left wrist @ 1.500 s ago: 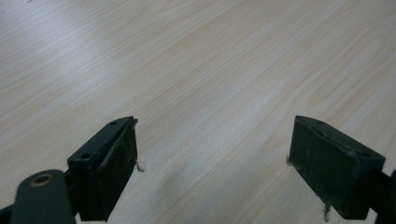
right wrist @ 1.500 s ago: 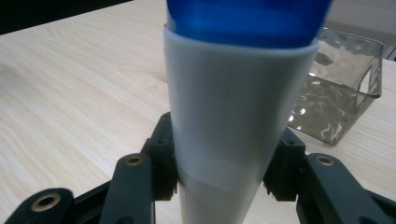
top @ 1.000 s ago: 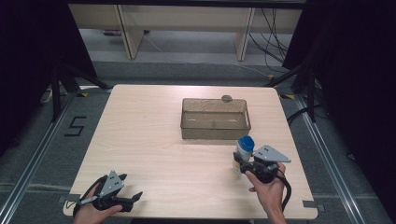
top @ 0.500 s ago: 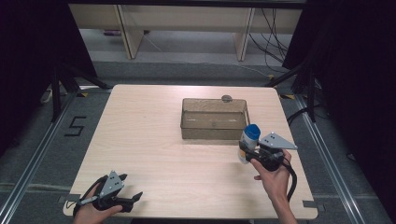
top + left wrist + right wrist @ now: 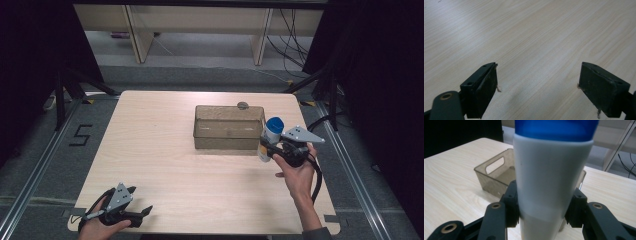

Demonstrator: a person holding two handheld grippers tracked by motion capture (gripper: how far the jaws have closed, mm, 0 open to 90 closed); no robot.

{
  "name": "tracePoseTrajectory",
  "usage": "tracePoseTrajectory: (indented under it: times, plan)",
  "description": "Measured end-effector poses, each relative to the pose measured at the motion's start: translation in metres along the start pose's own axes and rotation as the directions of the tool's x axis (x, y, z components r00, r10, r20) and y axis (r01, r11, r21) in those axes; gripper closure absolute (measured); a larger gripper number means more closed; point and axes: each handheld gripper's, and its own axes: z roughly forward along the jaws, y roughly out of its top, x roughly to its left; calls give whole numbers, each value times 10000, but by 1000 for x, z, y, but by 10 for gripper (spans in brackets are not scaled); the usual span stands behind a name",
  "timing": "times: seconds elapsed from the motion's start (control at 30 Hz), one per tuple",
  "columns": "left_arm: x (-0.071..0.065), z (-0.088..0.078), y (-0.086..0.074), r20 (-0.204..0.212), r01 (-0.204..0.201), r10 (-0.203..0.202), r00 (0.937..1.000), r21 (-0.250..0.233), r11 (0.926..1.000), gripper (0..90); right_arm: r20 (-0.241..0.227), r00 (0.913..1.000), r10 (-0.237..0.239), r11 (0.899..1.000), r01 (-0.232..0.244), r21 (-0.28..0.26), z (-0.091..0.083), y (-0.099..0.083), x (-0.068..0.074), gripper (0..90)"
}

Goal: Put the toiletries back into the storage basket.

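Observation:
A white bottle with a blue cap [image 5: 270, 137] is held upright above the table, just right of a clear brownish bin [image 5: 228, 127]. My right gripper [image 5: 268, 148] is shut on the bottle's lower body; in the right gripper view the bottle [image 5: 550, 180] stands between the two black jaws, with the bin [image 5: 495, 173] behind it to the left. My left gripper [image 5: 140, 211] rests at the table's near left corner, open, with bare wood between its jaws [image 5: 537, 85].
The light wooden table [image 5: 160, 145] carries the bin at its middle back. A small round grey object [image 5: 242, 105] lies just behind the bin's far wall. Dark floor and shelf legs lie beyond the table.
My right gripper has carried the bottle up and away from the near edge, toward the bin's right end. The left gripper has stayed put.

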Motion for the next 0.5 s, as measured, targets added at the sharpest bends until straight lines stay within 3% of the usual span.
tracePoseTrajectory:
  times: [0.13,0.2,0.3,0.33,0.5]
  plan:
    - [0,0,0,-59,0,0,10000,23,10000,148,115,9999,17,10000,-17,-8,-1,10,-4,553]
    - [0,0,0,-48,-12,12,10000,31,10000,148,292,9991,-297,9993,304,-221,1,15,-8,553]
    - [0,0,0,-40,-2,3,10000,47,10000,148,177,9998,-64,9999,65,-86,3,24,-11,553]
    - [0,0,0,-40,-2,3,10000,47,10000,148,218,9998,27,9997,-21,-258,5,26,-11,553]
    - [0,1,0,-50,-13,13,10000,37,10000,148,302,9995,4,9995,6,-315,9,32,-16,553]
